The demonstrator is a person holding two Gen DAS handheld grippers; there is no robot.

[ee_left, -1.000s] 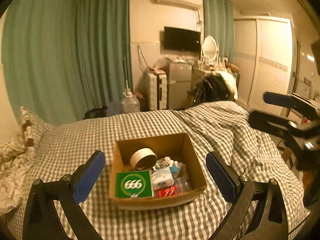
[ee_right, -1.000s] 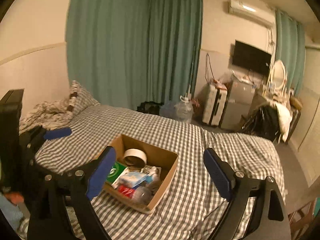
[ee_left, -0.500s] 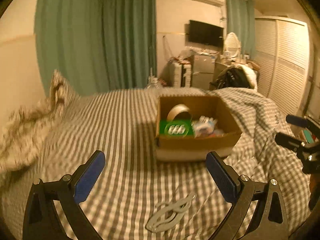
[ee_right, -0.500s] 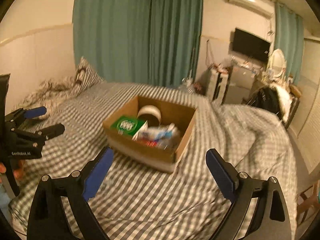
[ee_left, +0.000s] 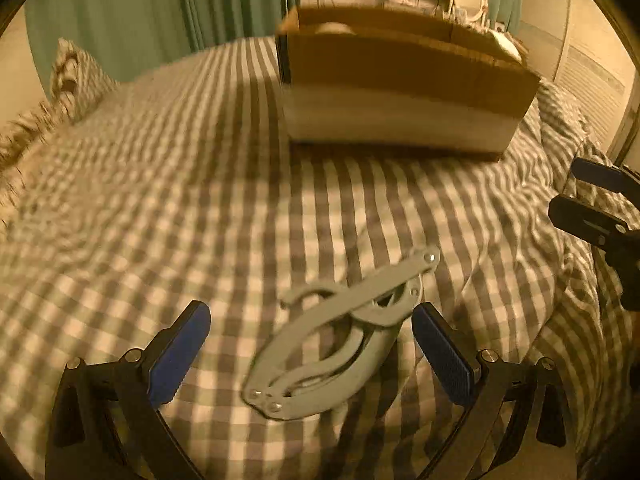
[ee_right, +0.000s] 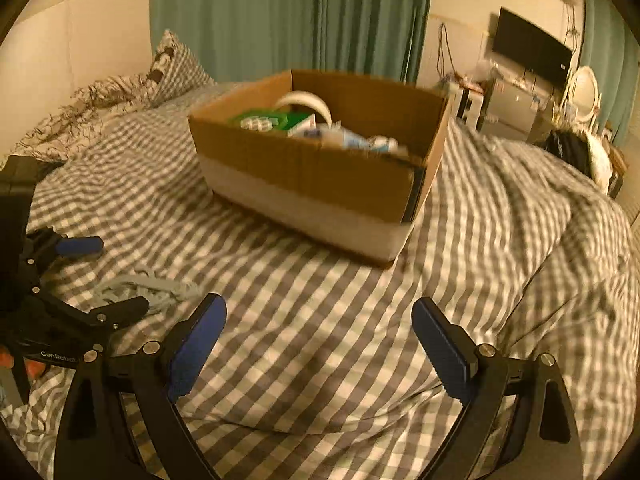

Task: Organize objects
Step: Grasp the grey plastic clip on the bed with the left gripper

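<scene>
A grey metal hinged tool (ee_left: 336, 340) lies on the checked bed cover, between the fingers of my left gripper (ee_left: 310, 352), which is open and low over it. The tool also shows in the right wrist view (ee_right: 148, 288), beside the left gripper (ee_right: 76, 276). A cardboard box (ee_left: 400, 80) stands beyond it; in the right wrist view the box (ee_right: 320, 176) holds a tape roll (ee_right: 308, 104), a green packet (ee_right: 264, 120) and other small items. My right gripper (ee_right: 320, 344) is open and empty over bare cover in front of the box.
A pillow (ee_right: 168, 68) and a rumpled blanket (ee_right: 80, 108) lie at the head of the bed. Green curtains (ee_right: 288, 16) hang behind. A TV (ee_right: 528, 52), furniture and a mirror (ee_right: 582, 94) stand at the far right.
Both grippers have dropped low toward the bed and moved in. The left gripper now straddles the grey tool, which was farther ahead half a second ago. The box looks much closer.
</scene>
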